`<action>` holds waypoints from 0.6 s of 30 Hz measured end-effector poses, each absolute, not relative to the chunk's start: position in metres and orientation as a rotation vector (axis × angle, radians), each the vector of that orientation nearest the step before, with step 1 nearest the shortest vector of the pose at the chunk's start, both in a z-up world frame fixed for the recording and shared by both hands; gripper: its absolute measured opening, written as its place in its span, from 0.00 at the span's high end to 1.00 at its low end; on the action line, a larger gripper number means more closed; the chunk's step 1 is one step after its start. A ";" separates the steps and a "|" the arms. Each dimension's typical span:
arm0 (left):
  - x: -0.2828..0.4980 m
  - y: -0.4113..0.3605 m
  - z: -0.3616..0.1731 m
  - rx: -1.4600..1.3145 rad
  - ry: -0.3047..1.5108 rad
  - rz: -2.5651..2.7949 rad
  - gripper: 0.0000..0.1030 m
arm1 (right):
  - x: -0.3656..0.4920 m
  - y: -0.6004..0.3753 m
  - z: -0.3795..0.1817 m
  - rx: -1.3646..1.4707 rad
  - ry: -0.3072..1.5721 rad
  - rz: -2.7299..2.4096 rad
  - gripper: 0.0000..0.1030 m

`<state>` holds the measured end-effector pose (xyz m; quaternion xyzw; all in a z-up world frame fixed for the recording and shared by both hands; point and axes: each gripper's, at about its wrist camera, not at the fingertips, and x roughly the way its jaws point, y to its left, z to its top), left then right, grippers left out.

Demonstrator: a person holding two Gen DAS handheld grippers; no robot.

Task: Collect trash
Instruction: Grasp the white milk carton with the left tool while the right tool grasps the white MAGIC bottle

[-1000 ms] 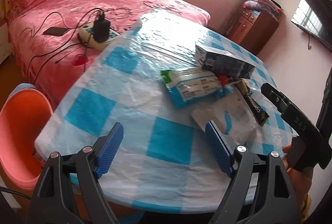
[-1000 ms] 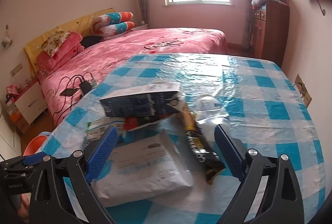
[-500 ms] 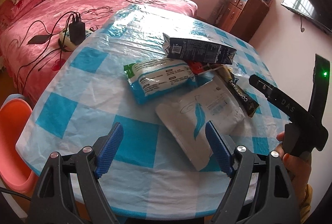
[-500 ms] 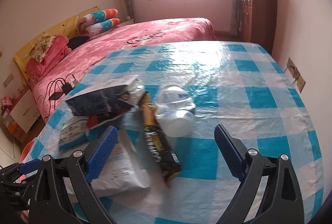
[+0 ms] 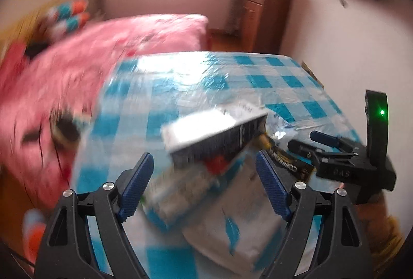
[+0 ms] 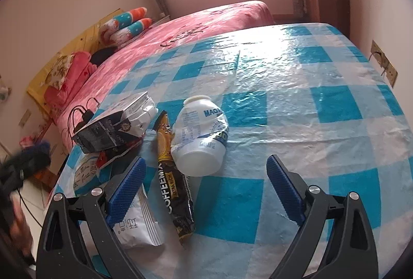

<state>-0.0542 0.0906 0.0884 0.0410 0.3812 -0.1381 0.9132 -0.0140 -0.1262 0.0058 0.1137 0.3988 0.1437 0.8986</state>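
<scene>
Hovering with both fingers spread and empty, I judge the crushed plastic bottle (image 6: 200, 135) light, springy, best pinched across its middle.

On the table (image 6: 322, 77), the coffee sachet (image 6: 173, 175) lies left of the crushed bottle (image 6: 200, 137); the carton (image 6: 113, 124) lies further left.

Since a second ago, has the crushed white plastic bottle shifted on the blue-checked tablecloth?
Cannot tell: the bottle lies beside the black coffee sachet as before; the camera itself moved.
</scene>
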 end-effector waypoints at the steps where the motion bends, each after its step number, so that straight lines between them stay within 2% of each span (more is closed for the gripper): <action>1: -0.049 0.088 0.090 0.108 0.783 -0.313 0.21 | -0.012 -0.126 0.006 0.229 0.827 0.299 0.10; 8: 0.001 0.072 0.079 0.258 0.841 -0.455 0.21 | 0.003 -0.128 0.001 0.234 0.856 0.269 0.10; 18: 0.045 0.070 0.059 0.242 0.975 -0.615 0.21 | 0.020 -0.126 -0.002 0.219 0.878 0.275 0.10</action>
